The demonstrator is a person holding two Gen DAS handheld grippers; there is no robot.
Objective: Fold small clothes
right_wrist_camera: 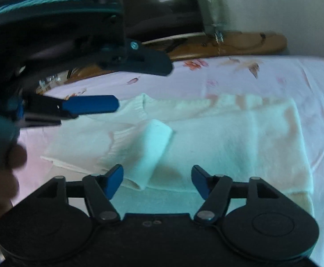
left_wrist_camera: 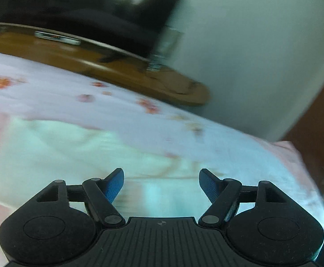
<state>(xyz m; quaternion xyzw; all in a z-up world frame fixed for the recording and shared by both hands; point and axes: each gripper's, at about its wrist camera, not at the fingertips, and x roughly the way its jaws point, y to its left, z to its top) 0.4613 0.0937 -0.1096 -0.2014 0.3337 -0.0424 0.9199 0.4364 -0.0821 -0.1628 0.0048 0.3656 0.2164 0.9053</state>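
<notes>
A small white knit sweater (right_wrist_camera: 224, 138) lies flat on a pink floral bedsheet (right_wrist_camera: 262, 75), with one sleeve (right_wrist_camera: 153, 151) folded across its body. My right gripper (right_wrist_camera: 157, 181) is open and empty, just above the sweater's near edge. My left gripper (left_wrist_camera: 161, 183) is open and empty, above the sweater (left_wrist_camera: 68, 146), which is blurred in the left wrist view. The left gripper also shows in the right wrist view (right_wrist_camera: 91, 104) at the left, held over the sweater's collar end.
A brown wooden headboard (right_wrist_camera: 228, 44) runs along the bed's far edge, with a dark object and a pale wall (left_wrist_camera: 251, 55) behind it. The sheet (left_wrist_camera: 95, 102) extends around the sweater. The bed's corner drops off at the right in the left wrist view.
</notes>
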